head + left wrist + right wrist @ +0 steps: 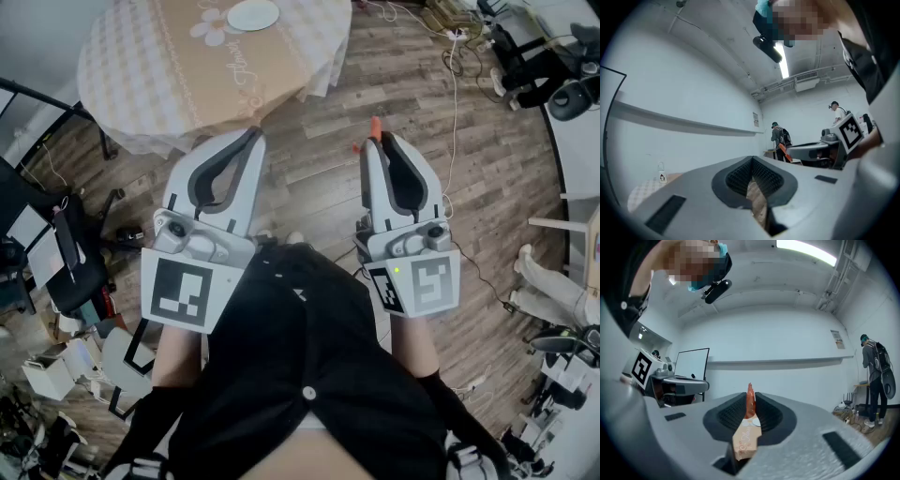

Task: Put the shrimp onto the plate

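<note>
An orange shrimp [374,128] sticks out past the tips of my right gripper [377,142], which is shut on it. In the right gripper view the shrimp [750,401] stands upright between the dark pads. The white plate [253,14] lies on the round table with a beige cloth [169,66], well ahead of both grippers. My left gripper [251,137] is held level beside the right one, jaws shut with nothing in them; in the left gripper view its pads [740,176] meet at the tip. Both grippers hover over the wooden floor, short of the table.
Cables [455,56] trail over the wooden floor at the upper right. A black chair [56,262] and white boxes [56,370] stand at the left. A person with a backpack [874,376] stands at the far right wall. A whiteboard [691,364] stands by the wall.
</note>
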